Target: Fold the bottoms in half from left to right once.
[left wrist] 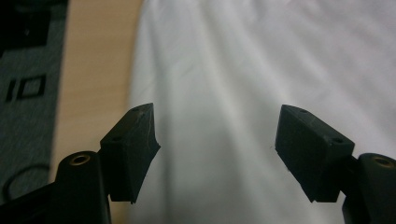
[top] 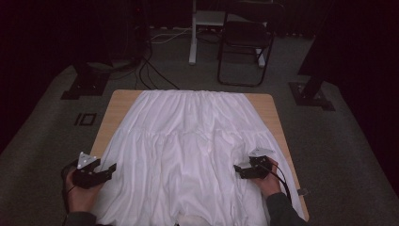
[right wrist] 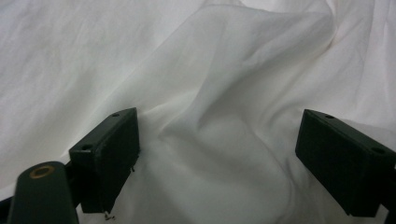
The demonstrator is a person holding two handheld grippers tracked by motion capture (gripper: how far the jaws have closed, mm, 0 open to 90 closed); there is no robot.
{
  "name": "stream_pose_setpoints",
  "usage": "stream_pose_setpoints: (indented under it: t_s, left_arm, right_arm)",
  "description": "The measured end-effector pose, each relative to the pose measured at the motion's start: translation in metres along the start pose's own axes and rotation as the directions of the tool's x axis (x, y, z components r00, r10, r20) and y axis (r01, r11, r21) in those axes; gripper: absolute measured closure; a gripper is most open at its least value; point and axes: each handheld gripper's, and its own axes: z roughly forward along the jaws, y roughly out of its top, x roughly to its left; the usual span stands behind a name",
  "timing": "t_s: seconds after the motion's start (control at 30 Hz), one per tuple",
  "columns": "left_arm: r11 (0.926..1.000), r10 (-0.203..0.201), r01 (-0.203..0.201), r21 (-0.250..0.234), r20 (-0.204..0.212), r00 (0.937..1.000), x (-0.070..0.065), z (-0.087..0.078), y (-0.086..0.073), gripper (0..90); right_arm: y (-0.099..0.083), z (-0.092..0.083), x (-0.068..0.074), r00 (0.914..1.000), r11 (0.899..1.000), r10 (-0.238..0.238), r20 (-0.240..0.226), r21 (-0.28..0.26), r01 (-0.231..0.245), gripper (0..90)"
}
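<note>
A wide white garment of thin gathered cloth (top: 188,150), skirt-like with a shirred band at its twelve o'clock edge, lies spread over the light wooden table (top: 268,106), covering nearly all of it and spilling off the six o'clock edge toward the person. Soft folds run lengthwise down it.

At its eight o'clock border the left gripper (top: 111,167) hangs just off the hem, jaws released and wide; its own view has the cloth edge running between the jaws with bare wood to one side. At four o'clock the right gripper (top: 237,169) sits over the cloth, jaws likewise apart with nothing pinched, a raised ridge of fabric (right wrist: 219,135) lying between them.

To my eye the step is taking hold of the two sides for a fold. Done well, each jaw pair would come down low enough to catch the fabric fully, the left right at the hem, both at matching height so the cloth lifts evenly.

Beyond the table stand a black folding chair (top: 247,42) and cables on grey carpet (top: 329,141).
</note>
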Motion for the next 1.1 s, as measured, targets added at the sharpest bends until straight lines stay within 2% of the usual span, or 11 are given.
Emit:
stream_pose_setpoints:
  t_s: [0.07,0.23,0.4,0.47,0.63,0.73,0.9,0.93,0.97,1.0,1.1]
  left_arm:
    - [0.9980,-0.030,0.031,0.056,-0.016,0.9994,0.012,-0.001,-0.017,25.9]
    - [0.9928,-0.026,0.027,0.117,-0.006,0.9996,0.011,0.005,-0.030,17.9]
    - [0.9930,-0.030,0.032,0.114,-0.021,0.9993,0.008,0.006,-0.033,15.5]
    - [0.9928,0.002,0.003,0.120,-0.038,0.9993,0.003,0.006,-0.034,15.1]
    - [0.9924,0.017,-0.011,0.122,-0.041,0.9990,-0.002,0.004,-0.037,15.3]
    - [0.9912,0.042,-0.040,0.126,-0.011,0.9991,-0.008,0.001,-0.035,27.3]
    - [0.9893,0.075,-0.080,0.122,0.052,0.9959,-0.015,0.000,-0.032,73.5]
    - [0.9881,0.082,-0.090,0.125,0.070,0.9942,-0.017,0.001,-0.030,73.5]
    - [0.9873,0.089,-0.097,0.125,0.074,0.9934,-0.019,0.002,-0.029,84.4]
    - [0.9825,0.121,-0.129,0.135,0.062,0.9907,-0.023,0.004,-0.026,85.4]
    - [0.9817,0.137,-0.145,0.124,0.074,0.9879,-0.025,0.004,-0.021,86.1]
  right_arm:
    - [0.000,0.000,0.000,1.0000,1.000,0.000,0.000,0.000,0.000,13.2]
    - [0.000,0.000,0.000,1.0000,1.000,0.000,0.000,0.000,0.000,13.2]
    - [0.000,0.000,0.000,1.0000,1.000,0.002,0.003,-0.001,-0.002,13.6]
    - [-0.001,-0.001,0.001,1.0000,1.000,0.004,0.004,-0.003,-0.004,13.7]
    - [-0.001,-0.001,0.001,1.0000,1.000,0.007,0.007,-0.002,-0.007,13.9]
    - [-0.002,-0.002,0.001,0.9999,1.000,0.008,0.011,-0.004,-0.008,14.5]
    - [-0.002,-0.003,0.002,0.9999,1.000,0.010,0.011,-0.010,-0.010,18.5]
    - [-0.003,-0.003,0.003,0.9999,1.000,0.012,0.010,-0.012,-0.012,20.5]
    - [-0.003,-0.005,0.003,0.9999,1.000,0.011,0.009,-0.021,-0.011,25.6]
    - [-0.004,-0.005,0.003,0.9999,1.000,0.012,0.009,-0.025,-0.012,28.4]
    - [-0.005,-0.007,0.003,0.9998,0.999,0.018,0.004,-0.034,-0.018,38.0]
